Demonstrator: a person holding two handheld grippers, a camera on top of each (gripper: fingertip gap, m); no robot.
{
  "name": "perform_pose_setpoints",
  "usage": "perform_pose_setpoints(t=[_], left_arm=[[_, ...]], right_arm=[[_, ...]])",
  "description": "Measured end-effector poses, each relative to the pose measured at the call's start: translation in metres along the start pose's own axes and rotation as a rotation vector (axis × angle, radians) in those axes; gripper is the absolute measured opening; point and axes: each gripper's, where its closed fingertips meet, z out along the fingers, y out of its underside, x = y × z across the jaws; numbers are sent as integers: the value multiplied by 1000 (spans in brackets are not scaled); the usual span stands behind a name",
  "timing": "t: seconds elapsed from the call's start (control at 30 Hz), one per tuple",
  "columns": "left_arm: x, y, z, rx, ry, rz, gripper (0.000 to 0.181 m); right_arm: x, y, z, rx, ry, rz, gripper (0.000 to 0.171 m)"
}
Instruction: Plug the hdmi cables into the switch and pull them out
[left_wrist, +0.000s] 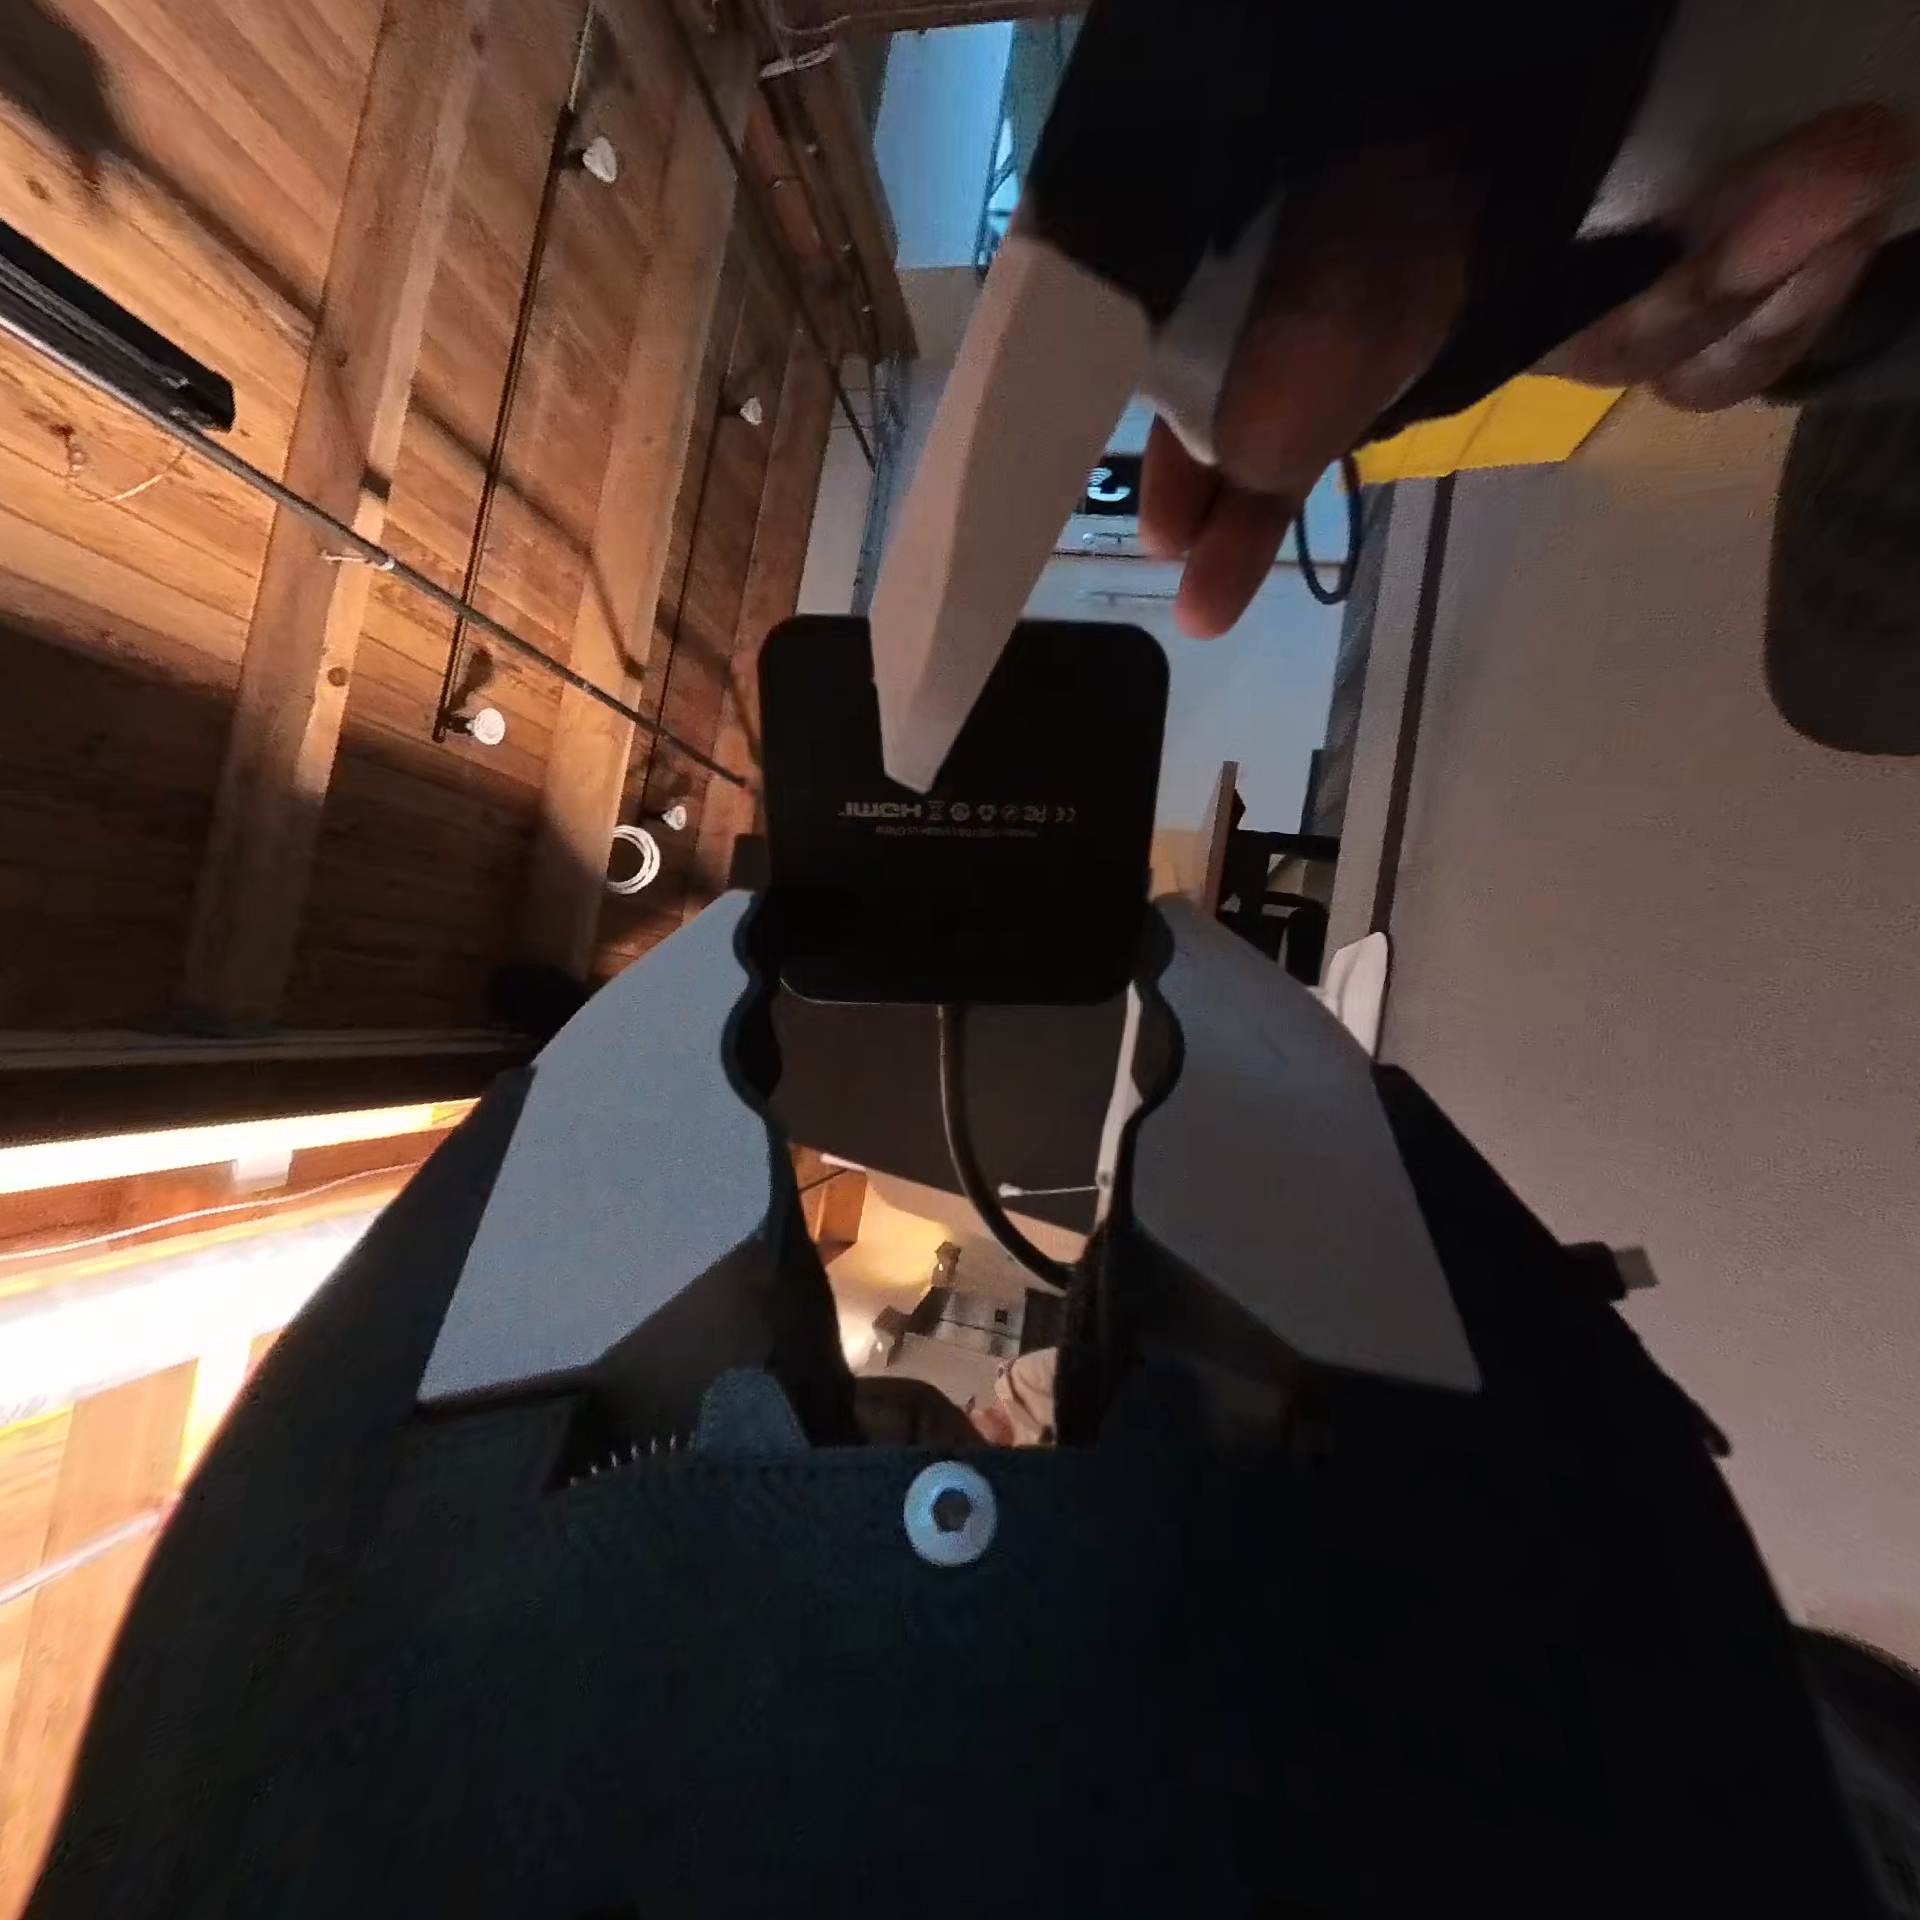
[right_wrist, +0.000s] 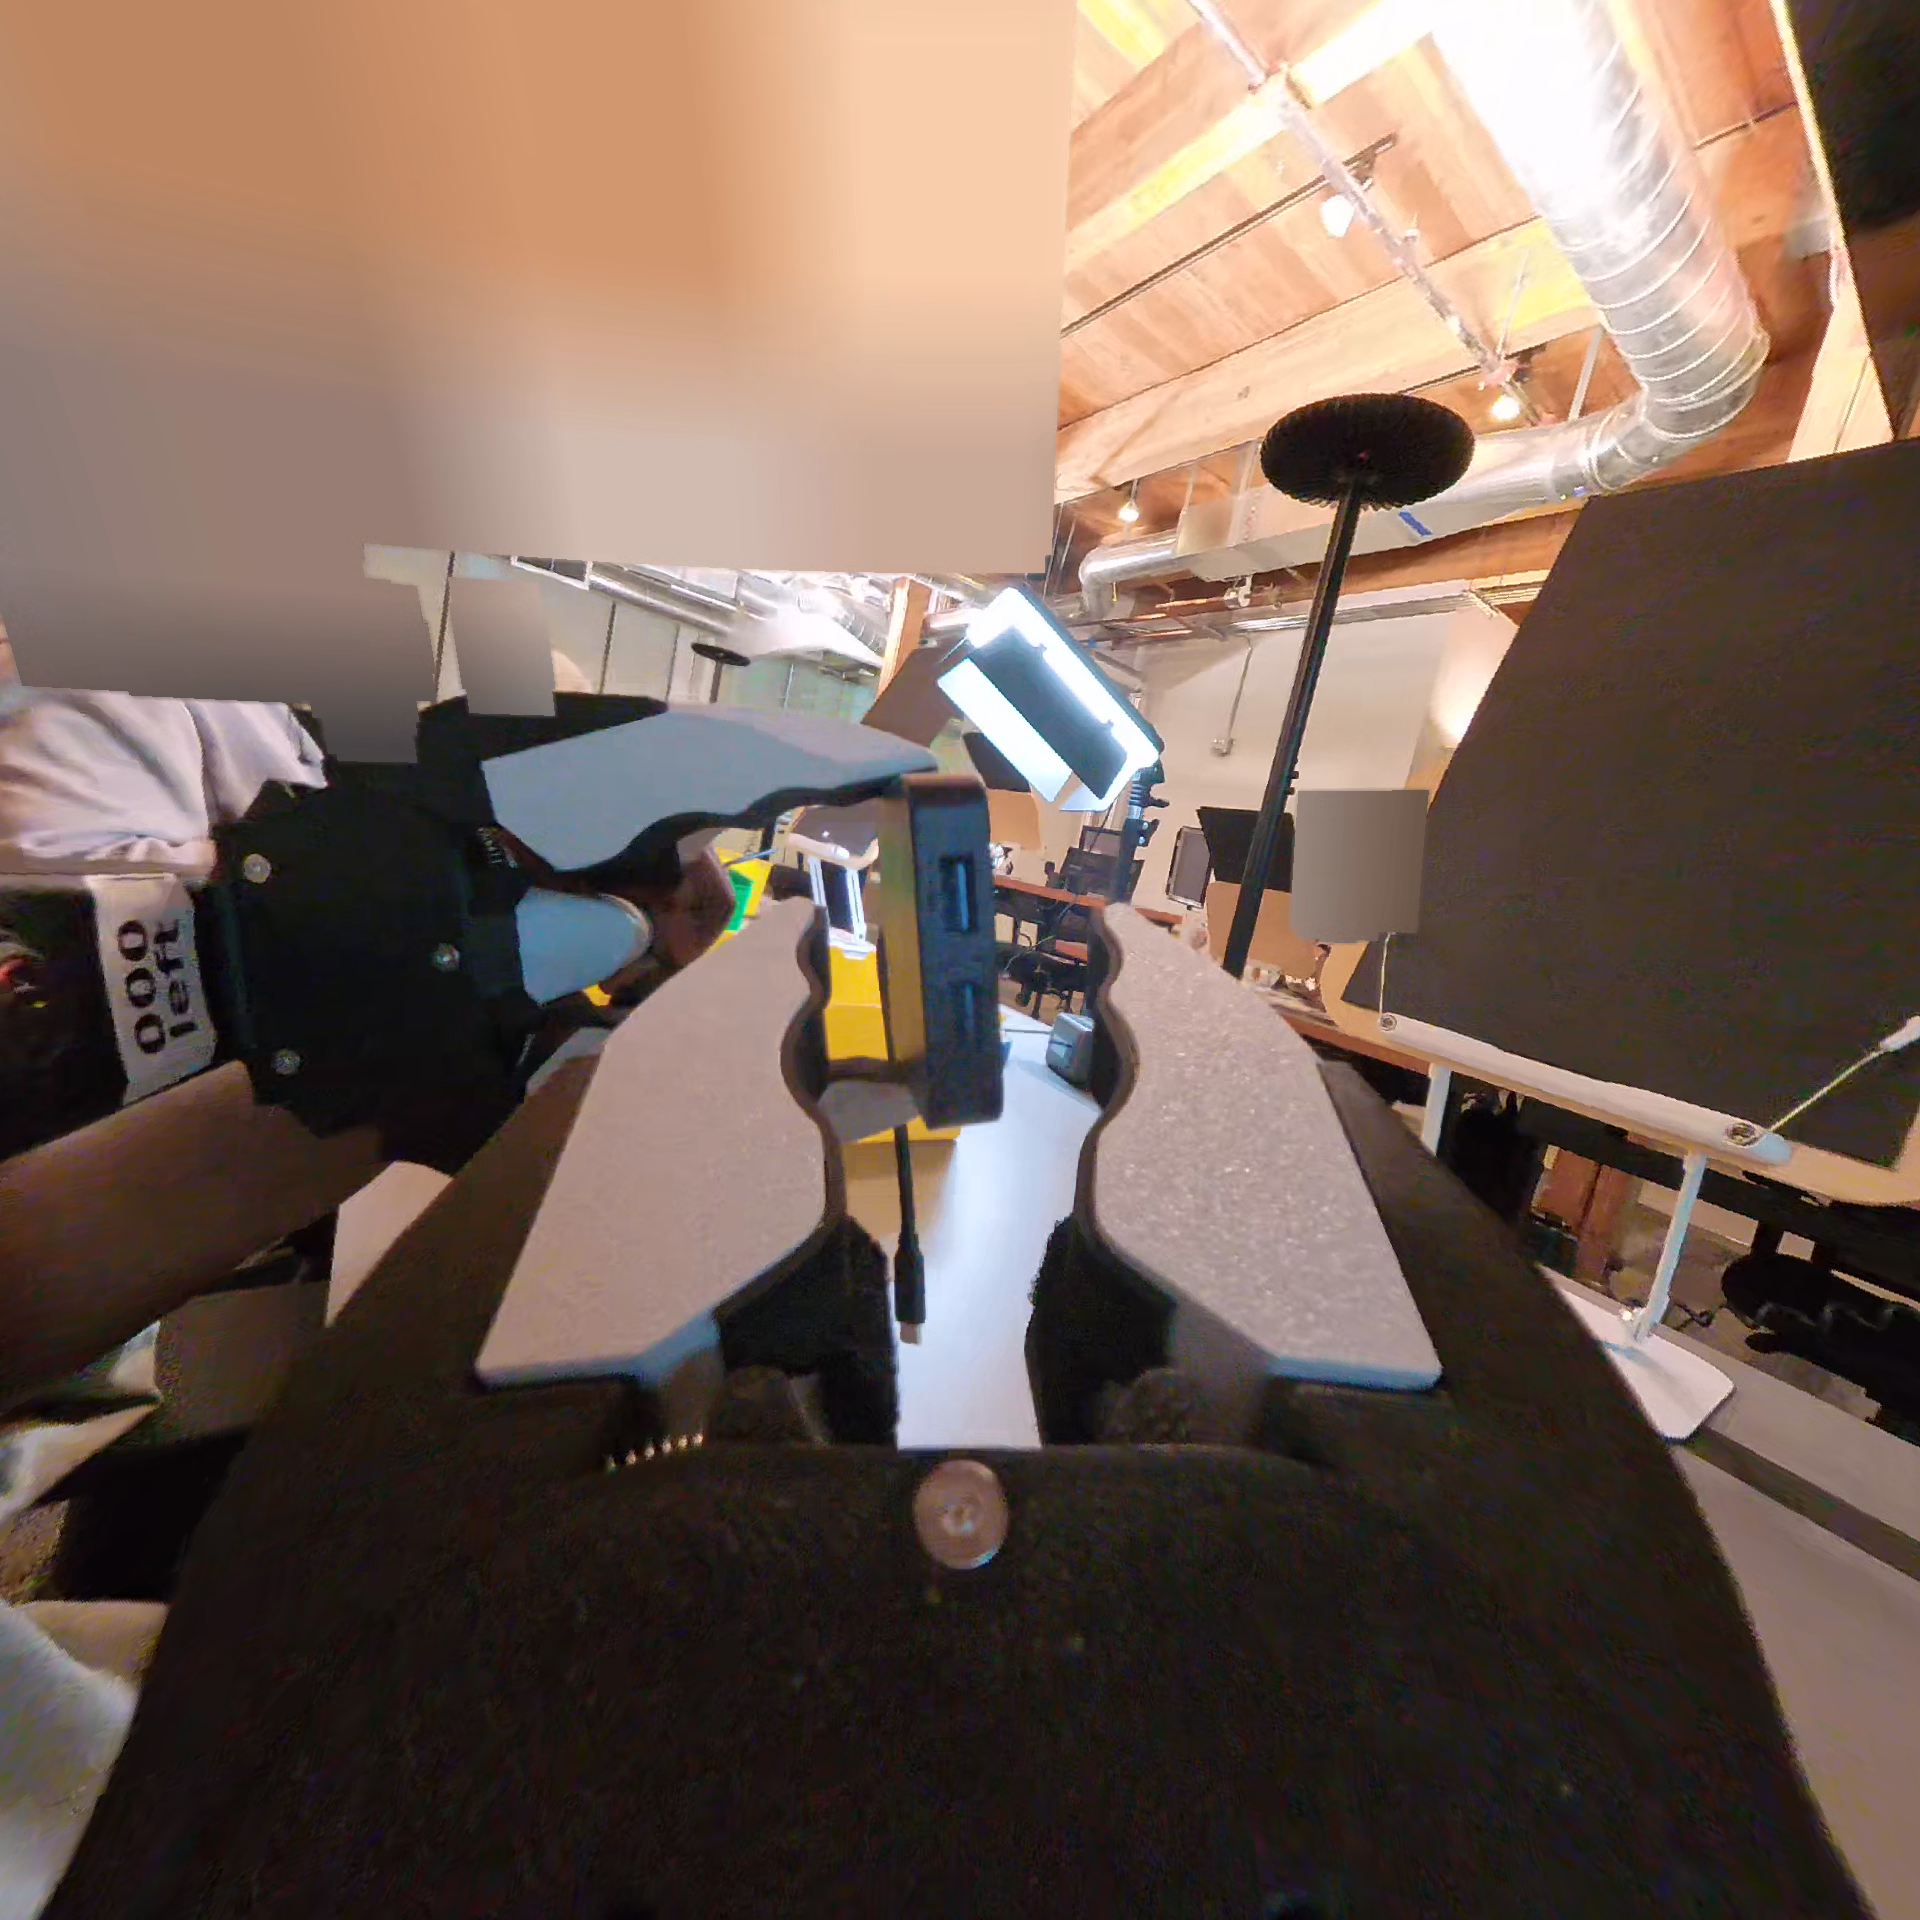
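My left gripper (left_wrist: 956, 935) is shut on the black HDMI switch (left_wrist: 961, 821) and holds it up in the air by its two side edges. A short black cable (left_wrist: 977, 1153) hangs from the switch; its small plug (right_wrist: 909, 1283) dangles free. In the right wrist view the switch (right_wrist: 940, 956) stands on edge with two ports facing me, clamped by the left gripper's fingers (right_wrist: 686, 779) coming from the left. My right gripper (right_wrist: 956, 935) is open, its fingertips on either side of the switch without gripping it. One of its fingers (left_wrist: 966, 499) lies across the switch's flat face.
A person's hand (left_wrist: 1247, 468) holds the right gripper. Below is a white table (right_wrist: 997, 1205) with a yellow box (right_wrist: 862, 1029). To the right stand a black panel on a white stand (right_wrist: 1714, 779), a black pole with a disc (right_wrist: 1361, 447) and a light panel (right_wrist: 1049, 707).
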Motion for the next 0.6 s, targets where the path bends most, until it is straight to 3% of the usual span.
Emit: perform_pose_setpoints(t=[0.1,0.17,0.23,0.33,0.37,0.43,0.47,0.53,0.6], left_arm=[[15,-3,0,14,97,10,66],[18,-4,0,22,124,-69,67],[5,-7,-4,39,21,-199,67],[-18,-20,-21,175,-83,-695,65],[-22,-28,-27,264,-61,-933,55],[-19,-47,-25,425,137,-1389,38],[-8,-50,-18,413,274,-1575,39],[10,-59,-10,423,495,-1820,48],[12,-57,-8,481,544,-2000,49]], right_arm=[[-4,8,-1,-51,-35,1,15],[-3,9,-1,-35,-39,73,14],[12,0,-6,93,38,234,14],[38,-4,-23,281,103,486,14],[46,-7,-29,350,116,545,14],[58,-13,-41,473,138,642,14],[61,-16,-45,527,134,678,14],[62,-20,-49,584,115,729,14],[52,-19,-41,560,59,748,14]])
